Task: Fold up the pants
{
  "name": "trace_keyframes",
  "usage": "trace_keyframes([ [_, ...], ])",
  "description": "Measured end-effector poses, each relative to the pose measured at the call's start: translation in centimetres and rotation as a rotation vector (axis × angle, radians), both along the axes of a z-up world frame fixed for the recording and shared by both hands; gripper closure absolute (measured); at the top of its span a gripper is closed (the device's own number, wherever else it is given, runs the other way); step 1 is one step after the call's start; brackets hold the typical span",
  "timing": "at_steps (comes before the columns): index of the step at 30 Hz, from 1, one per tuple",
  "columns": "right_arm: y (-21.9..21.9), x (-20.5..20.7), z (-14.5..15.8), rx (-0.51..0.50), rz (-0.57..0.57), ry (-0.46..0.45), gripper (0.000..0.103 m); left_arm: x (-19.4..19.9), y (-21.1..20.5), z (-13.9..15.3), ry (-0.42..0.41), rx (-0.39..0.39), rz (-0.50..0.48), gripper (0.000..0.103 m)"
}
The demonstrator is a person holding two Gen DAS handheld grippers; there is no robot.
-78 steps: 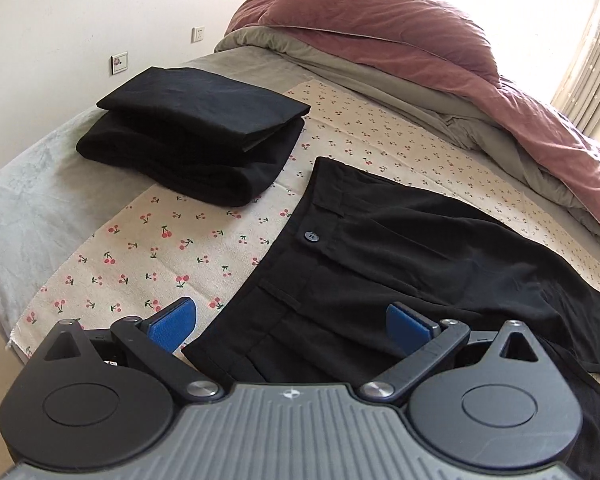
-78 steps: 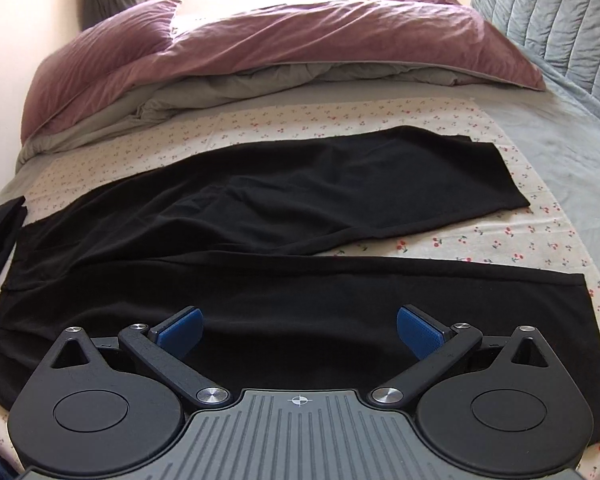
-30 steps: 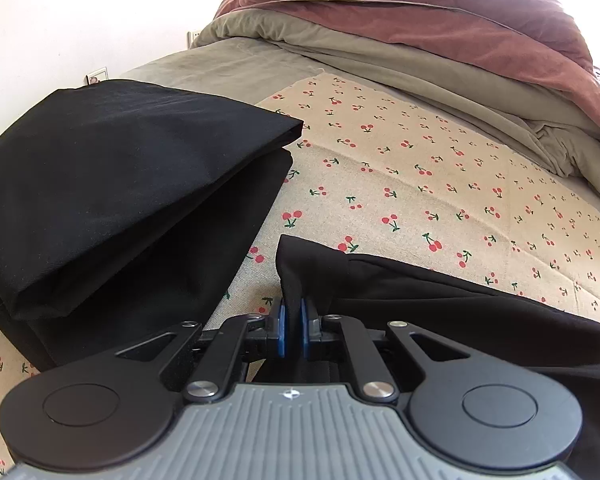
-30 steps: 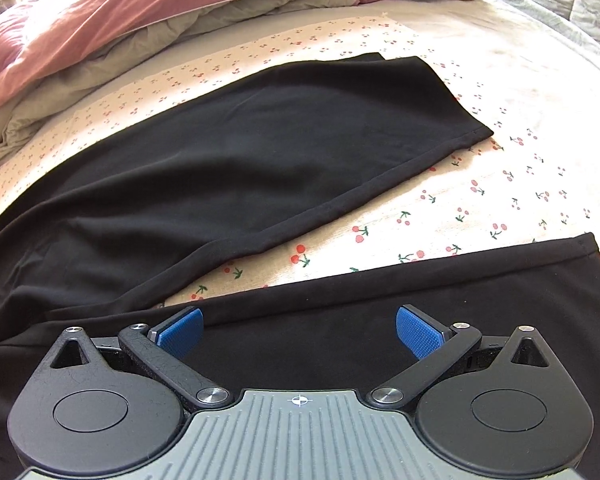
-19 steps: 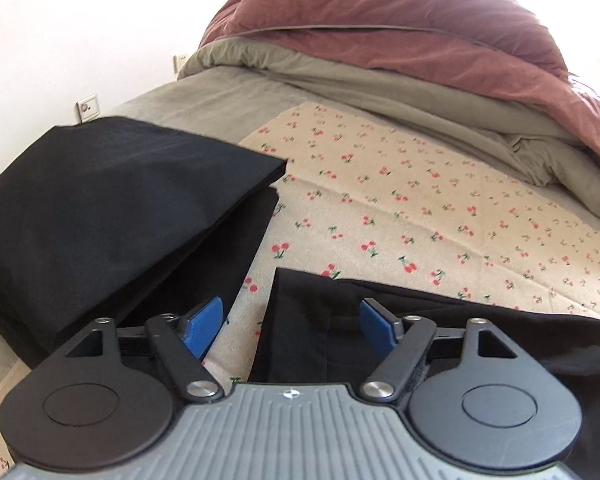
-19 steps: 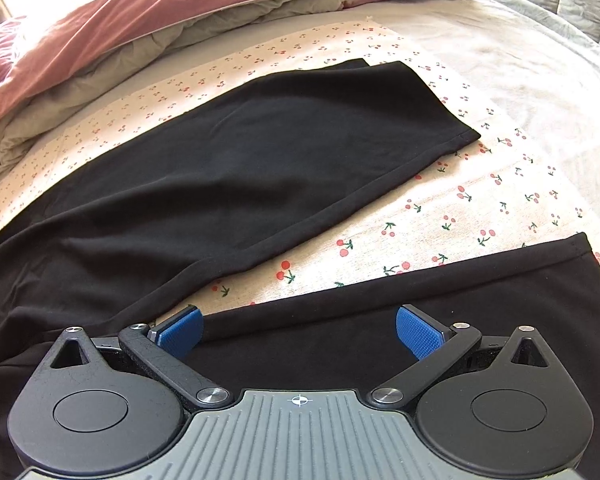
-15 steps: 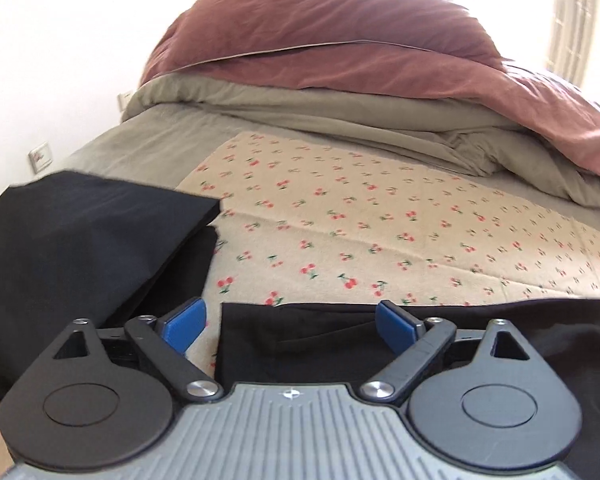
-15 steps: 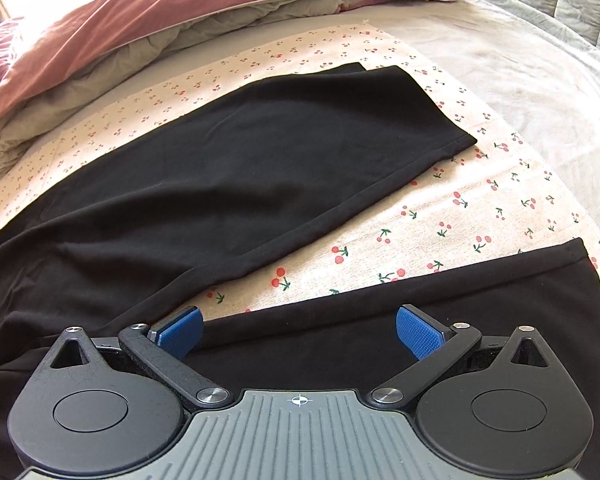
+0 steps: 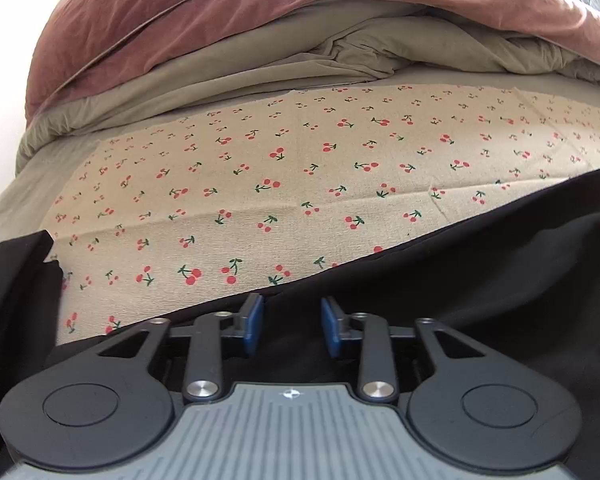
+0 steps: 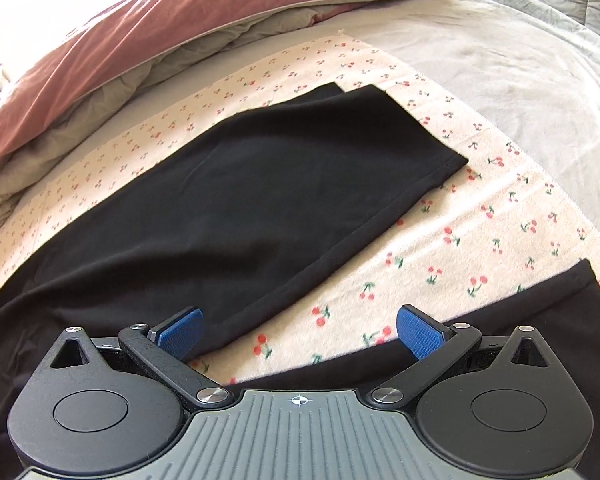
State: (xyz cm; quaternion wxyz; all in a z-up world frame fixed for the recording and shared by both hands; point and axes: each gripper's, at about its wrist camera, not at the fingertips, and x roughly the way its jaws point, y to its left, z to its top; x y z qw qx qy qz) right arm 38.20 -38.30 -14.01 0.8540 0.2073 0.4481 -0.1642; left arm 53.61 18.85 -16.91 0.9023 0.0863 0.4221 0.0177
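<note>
Black pants lie spread on the cherry-print cloth (image 9: pixel 300 168). In the left wrist view the pants' upper part (image 9: pixel 500 280) fills the lower right, its far edge running just past my left gripper (image 9: pixel 290 326). Its jaws are closing, a narrow gap still between the blue pads (image 9: pixel 254 322), with black fabric under and between them and no visible pinch. In the right wrist view the far leg (image 10: pixel 280 184) lies slanted and the near leg (image 10: pixel 540 320) crosses below. My right gripper (image 10: pixel 300 332) stands wide open above the cloth strip between the legs, holding nothing.
A folded black garment (image 9: pixel 12 280) sits at the left edge of the cloth. A bunched pink and olive duvet (image 9: pixel 220 20) lies along the far side. Grey bedsheet (image 10: pixel 520 60) extends to the right of the cherry cloth (image 10: pixel 480 232).
My left gripper let go of the waistband corner, opened wide, slid right along the pants' far edge and narrowed again. My right gripper moved forward from the near leg toward the far leg.
</note>
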Motion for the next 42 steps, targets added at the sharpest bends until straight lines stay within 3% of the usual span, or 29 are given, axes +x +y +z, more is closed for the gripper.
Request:
trace_keyframes([
  [5, -5.0, 5.4, 0.5, 0.056, -0.084, -0.031, 0.001, 0.3, 0.0, 0.2, 0.001, -0.008, -0.020, 0.096],
  [8, -7.7, 10.2, 0.2, 0.146, -0.132, -0.020, 0.003, 0.4, 0.8, 0.3, 0.022, -0.046, -0.031, 0.095],
  [10, -9.0, 13.2, 0.3, 0.192, -0.158, -0.018, 0.004, 0.5, 1.1, 0.4, 0.034, -0.028, -0.059, 0.092],
  [14, -10.1, 19.2, 0.1, 0.193, -0.182, 0.041, 0.006, 0.7, 1.4, 0.2, 0.034, -0.041, -0.075, 0.089],
  [15, -10.3, 20.5, -0.9, 0.201, -0.196, 0.107, 0.013, 0.6, 1.4, 0.1, 0.028, -0.046, -0.070, 0.089],
  [16, -10.4, 21.6, -2.0, 0.198, -0.220, 0.172, 0.027, 0.5, 1.3, 0.0, 0.018, -0.044, -0.069, 0.089],
  [17, -10.6, 22.3, -3.2, 0.192, -0.254, 0.220, 0.031, 0.4, 1.3, -0.1, 0.011, -0.040, -0.070, 0.089],
  [21, -10.6, 23.0, -4.4, 0.122, -0.334, 0.203, 0.032, -0.2, 1.3, -0.2, -0.011, -0.035, -0.088, 0.103],
  [23, -9.8, 23.2, -4.1, 0.044, -0.316, 0.179, 0.057, -0.3, 1.4, -0.2, -0.014, -0.038, -0.091, 0.103],
  [24, -9.6, 23.0, -3.9, 0.032, -0.313, 0.150, 0.088, -0.4, 1.4, -0.2, -0.015, -0.036, -0.092, 0.103],
  [25, -9.6, 22.7, -3.9, 0.041, -0.304, 0.124, 0.101, -0.4, 1.3, -0.1, -0.017, -0.031, -0.090, 0.103],
  [31, -9.8, 19.9, -2.7, 0.070, -0.271, -0.015, 0.102, -0.8, 0.8, 0.9, -0.037, -0.008, -0.048, 0.103],
  [37, -10.5, 17.5, 1.9, 0.091, -0.239, -0.171, 0.103, -2.4, 0.3, 4.3, -0.117, -0.010, 0.000, 0.103],
  [40, -10.2, 14.4, 5.8, 0.093, -0.192, -0.321, 0.103, -5.6, 0.5, 8.0, -0.204, -0.062, -0.006, 0.103],
  [42, -9.7, 9.9, 8.7, 0.098, -0.132, -0.483, 0.103, -9.3, 0.8, 10.4, -0.257, -0.088, -0.038, 0.103],
])
